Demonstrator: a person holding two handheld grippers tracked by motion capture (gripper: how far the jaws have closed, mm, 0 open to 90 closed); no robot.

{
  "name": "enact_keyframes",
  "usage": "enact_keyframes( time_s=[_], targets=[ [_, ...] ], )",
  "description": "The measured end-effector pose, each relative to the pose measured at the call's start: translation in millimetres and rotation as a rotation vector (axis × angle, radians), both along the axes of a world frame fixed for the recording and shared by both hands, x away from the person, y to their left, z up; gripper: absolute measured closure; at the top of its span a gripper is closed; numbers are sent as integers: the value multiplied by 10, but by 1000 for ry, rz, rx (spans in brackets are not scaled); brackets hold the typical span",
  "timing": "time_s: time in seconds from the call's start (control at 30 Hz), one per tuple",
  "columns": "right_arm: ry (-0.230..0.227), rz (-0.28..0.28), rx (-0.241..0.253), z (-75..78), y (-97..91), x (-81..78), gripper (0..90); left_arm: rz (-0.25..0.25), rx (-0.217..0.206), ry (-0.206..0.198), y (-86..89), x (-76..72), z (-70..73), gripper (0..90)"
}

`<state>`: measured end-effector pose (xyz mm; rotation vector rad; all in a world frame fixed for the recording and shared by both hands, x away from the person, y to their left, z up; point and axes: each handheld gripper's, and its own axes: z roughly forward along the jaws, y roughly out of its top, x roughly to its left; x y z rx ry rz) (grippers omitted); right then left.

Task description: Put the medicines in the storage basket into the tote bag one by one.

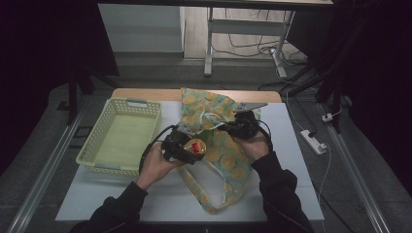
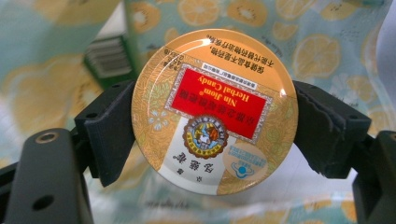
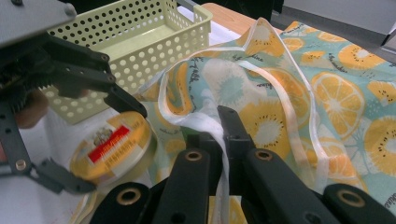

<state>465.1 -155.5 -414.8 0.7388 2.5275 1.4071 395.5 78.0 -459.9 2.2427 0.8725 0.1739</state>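
A pale yellow-green perforated basket (image 1: 119, 138) sits on the white worktop (image 1: 291, 160) at its left side — nothing lies in it. Beyond the worktop, on the grey floor, stand a metal table leg (image 1: 209, 43) and loose cables (image 1: 252, 48) — a white power strip (image 1: 314, 141) lies at right.

White table (image 1: 291, 160) with yellow-green basket (image 1: 121, 136) beside citrus-print bag (image 1: 228, 165).

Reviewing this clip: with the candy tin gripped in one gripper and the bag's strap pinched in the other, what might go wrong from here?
1. The round candy tin is held by the left gripper only at its smooth rim, so it may slip or rotate out.
2. The right gripper pinches just the thin white strap of the fruit-print bag; the strap may slide free and the opening sag shut.
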Motion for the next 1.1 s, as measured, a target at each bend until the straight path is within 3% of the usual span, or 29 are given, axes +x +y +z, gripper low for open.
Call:
enact_keyframes(
  time_s=[0.27,0.83,1.1],
  targets=[
    [-3,-11,1,10,-37,13,891,-23,1,-7,-215,103,-58,203],
    [-6,-16,-2,2,-50,26,891,-39,11,-16,-497,321,-293,202],
    [-7,-16,-5,3,-50,26,891,-24,55,-46,-569,380,-364,201]
  ],
)
